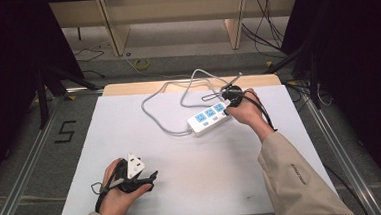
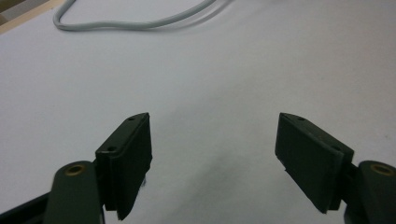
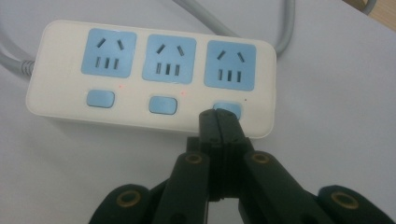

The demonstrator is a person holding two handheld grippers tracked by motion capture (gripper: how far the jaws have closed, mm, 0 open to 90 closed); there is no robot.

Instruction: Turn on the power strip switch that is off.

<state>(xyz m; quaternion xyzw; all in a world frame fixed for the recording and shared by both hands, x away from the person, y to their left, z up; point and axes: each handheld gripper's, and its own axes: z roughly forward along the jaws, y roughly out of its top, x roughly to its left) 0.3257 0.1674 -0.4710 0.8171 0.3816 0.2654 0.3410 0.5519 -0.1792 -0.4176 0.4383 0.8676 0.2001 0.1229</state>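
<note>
Apparently the step is switching the power strip (image 3: 149,77), which lies right of centre on the table (image 1: 193,187): the right gripper (image 3: 218,122), fingers pressed together, touches the rightmost blue button (image 3: 229,110). Next likely needs a firm downward push. Lower left, the left gripper (image 2: 212,163) rests, fingers spread. Its cord's (image 1: 151,115) plug end is hidden.

The power strip (image 3: 149,77) has a smooth, slightly glossy cream plastic shell with matt pale-blue plastic socket faces and buttons. Its grey cord (image 2: 140,21) looks like smooth rubbery plastic. The surface (image 1: 222,175) is a matt white sheet over a pale wood edge. The right tongs (image 3: 218,122) and the left tongs (image 2: 215,158) are matt black plastic with brass-coloured metal rivets. The sleeve (image 1: 298,181) is beige cloth.
</note>
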